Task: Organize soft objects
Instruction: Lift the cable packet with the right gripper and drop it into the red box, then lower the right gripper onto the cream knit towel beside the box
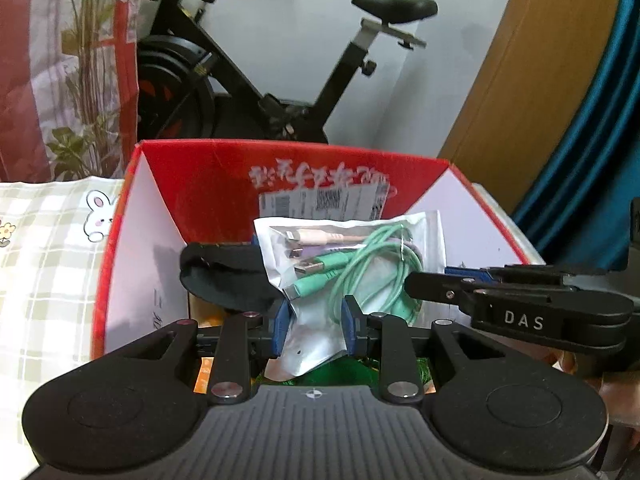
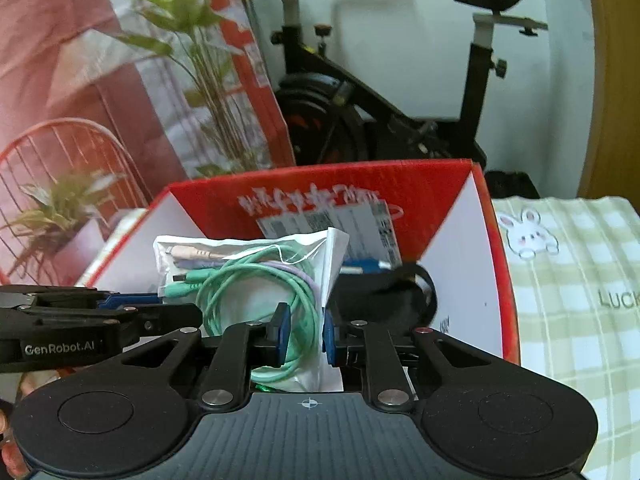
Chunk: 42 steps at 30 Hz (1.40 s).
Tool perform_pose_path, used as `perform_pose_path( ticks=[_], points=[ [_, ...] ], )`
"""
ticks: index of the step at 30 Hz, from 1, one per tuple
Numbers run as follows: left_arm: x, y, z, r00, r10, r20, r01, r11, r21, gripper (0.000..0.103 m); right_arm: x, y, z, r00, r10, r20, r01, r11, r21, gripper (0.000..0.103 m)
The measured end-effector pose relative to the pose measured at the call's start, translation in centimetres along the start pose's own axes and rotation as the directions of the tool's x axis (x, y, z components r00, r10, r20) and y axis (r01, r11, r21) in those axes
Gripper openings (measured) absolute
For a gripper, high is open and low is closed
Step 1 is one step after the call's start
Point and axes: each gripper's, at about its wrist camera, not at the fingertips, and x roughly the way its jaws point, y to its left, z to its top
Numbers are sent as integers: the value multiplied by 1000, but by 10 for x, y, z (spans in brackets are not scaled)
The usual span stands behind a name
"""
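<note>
A clear plastic bag of pastel cables (image 1: pixel 352 264) is held over an open red cardboard box (image 1: pixel 224 184). My left gripper (image 1: pixel 316 328) is shut on the bag's lower edge. My right gripper (image 2: pixel 306 330) is shut on the same bag (image 2: pixel 256 276) from the other side. Each gripper shows in the other's view, the right one in the left wrist view (image 1: pixel 500 296) and the left one in the right wrist view (image 2: pixel 100 316). A black soft pouch (image 1: pixel 228 276) lies in the box behind the bag, also seen in the right wrist view (image 2: pixel 384 300).
The box (image 2: pixel 496 280) stands on a checked cloth with a rabbit print (image 1: pixel 52 240). Green and orange items (image 1: pixel 340 376) lie on the box floor. An exercise bike (image 1: pixel 256 80), a plant (image 2: pixel 200 80) and a blue curtain (image 1: pixel 592 120) stand behind.
</note>
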Motion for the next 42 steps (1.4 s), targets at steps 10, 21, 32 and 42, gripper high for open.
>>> perform_pose_path(
  ticks=[10,21,32,42],
  points=[
    [-7,-3,0,999,36,23,-37,999,21,56,-5,4,1,999,-45,21,46,998,-36,24],
    [-69,-8,-4,991,69,117,-75,996,46,61,-61,19,2,982,-64,179,90,986,-140,26],
    [-130,-9,-68,985,75,153,-75,997,-8,61,-133,33,-52,953,-18,303,73,983,-171,26],
    [-123,1,-141,987,137,89,-123,981,-149,61,-142,30,-125,970,-42,238,73,990,-123,27]
  ],
)
